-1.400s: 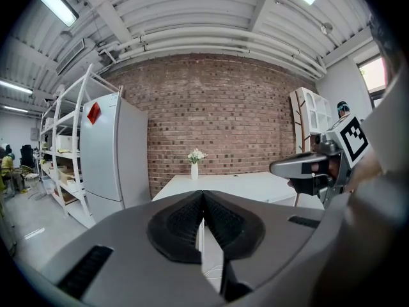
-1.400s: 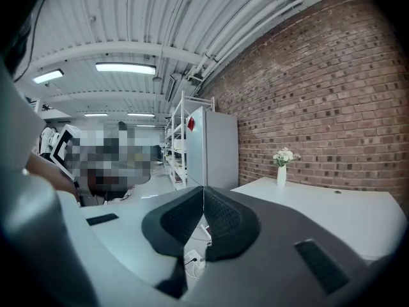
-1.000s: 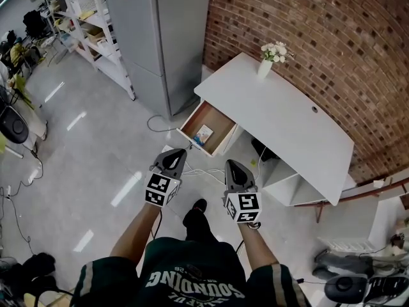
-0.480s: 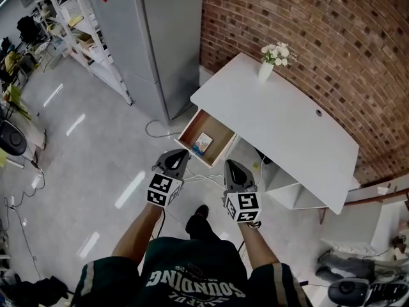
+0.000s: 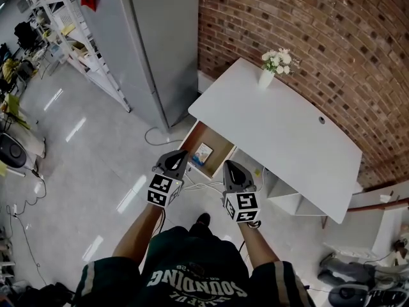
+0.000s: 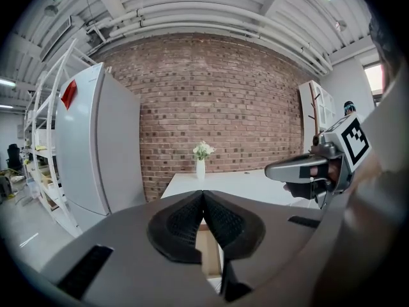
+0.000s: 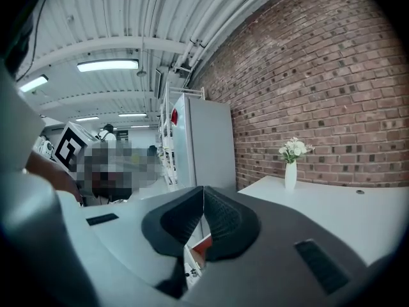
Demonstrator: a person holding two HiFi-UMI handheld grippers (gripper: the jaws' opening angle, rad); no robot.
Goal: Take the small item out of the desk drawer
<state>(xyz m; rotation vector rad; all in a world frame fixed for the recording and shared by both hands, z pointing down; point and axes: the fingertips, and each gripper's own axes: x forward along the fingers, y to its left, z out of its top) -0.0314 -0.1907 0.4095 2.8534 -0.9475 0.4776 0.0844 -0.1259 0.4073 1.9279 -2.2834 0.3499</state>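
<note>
Left gripper (image 5: 183,153) and right gripper (image 5: 228,165) are both clenched on nothing. The small blue-and-white flat item (image 5: 203,152) lies in the open wooden drawer (image 5: 193,137) of the white desk (image 5: 281,126), just ahead of the fingertips and between them, untouched.

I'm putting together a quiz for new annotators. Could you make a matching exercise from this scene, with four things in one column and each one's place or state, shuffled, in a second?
Things:
1. vase of flowers
2. small item
3. refrigerator
4. left gripper

Places or states:
A. shut, holding nothing
B. inside the open drawer
C. on the white desk, at its far corner by the brick wall
D. standing on the floor beside the desk

Pairs: 1-C, 2-B, 3-D, 4-A
</note>
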